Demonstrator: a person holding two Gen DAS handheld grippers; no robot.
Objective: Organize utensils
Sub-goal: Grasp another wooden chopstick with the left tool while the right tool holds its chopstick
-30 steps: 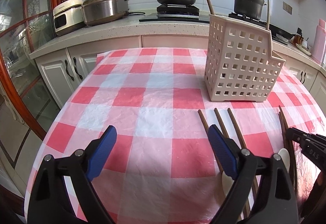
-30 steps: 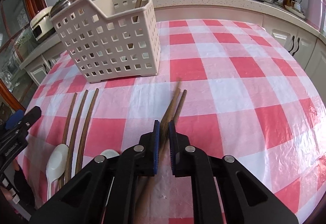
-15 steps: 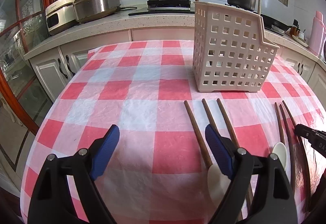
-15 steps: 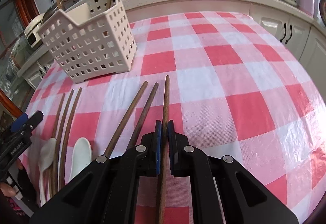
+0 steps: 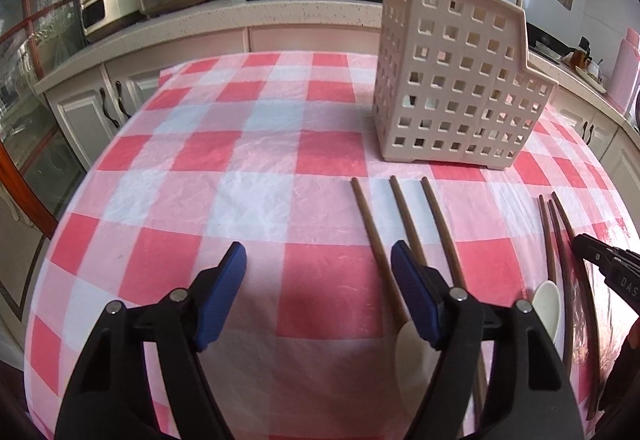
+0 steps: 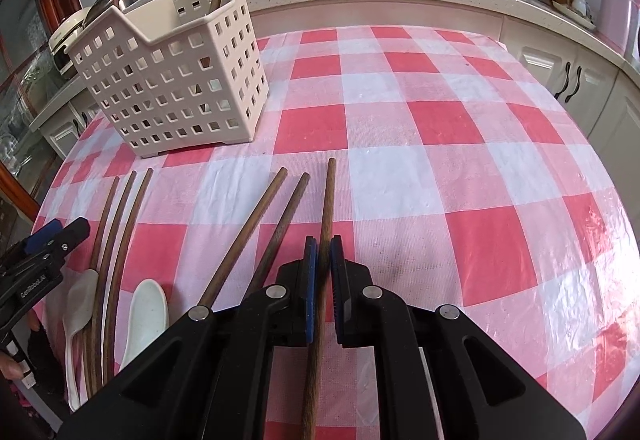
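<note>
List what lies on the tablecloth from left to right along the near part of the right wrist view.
Left gripper → spoon under three chopsticks → second white spoon → two loose chopsticks → chopstick pinched in the right gripper → bare checked tablecloth.

- Left wrist view: close above the table point(image 5: 248, 176), looking steeply down past its own claw.
- Right wrist view: likewise; both share the basket point(image 5: 460, 88) point(image 6: 172, 76).
</note>
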